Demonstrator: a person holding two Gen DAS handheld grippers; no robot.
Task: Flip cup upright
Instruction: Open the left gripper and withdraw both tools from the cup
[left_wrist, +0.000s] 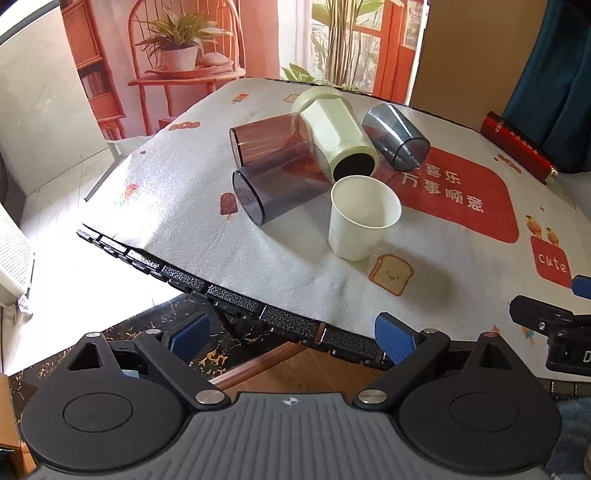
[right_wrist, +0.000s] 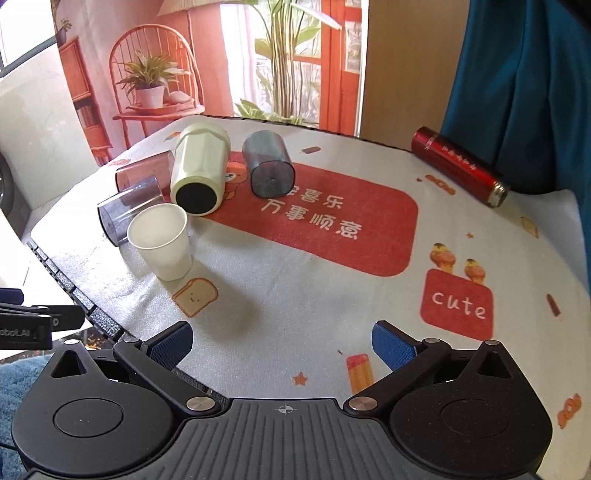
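my tablecloth (right_wrist: 295, 295) reads "万事顺意" on its big red patch (right_wrist: 314, 218), "cute" on the small red patch (right_wrist: 458, 304); "obot.ai" on my left gripper (right_wrist: 26, 325).

A matt white paper cup (left_wrist: 360, 218) stands on a soft, finely textured cloth (left_wrist: 258, 236) that covers the surface. The brown tumbler (left_wrist: 266, 138) and two grey tumblers (left_wrist: 273, 192) (left_wrist: 397, 136) are glossy see-through plastic; the cream mug (left_wrist: 336, 133) looks smooth and satin. Far right, a red flask (right_wrist: 461, 166) shines like lacquered metal. The gripper pads (right_wrist: 391, 347) are blue, ribbed rubber.
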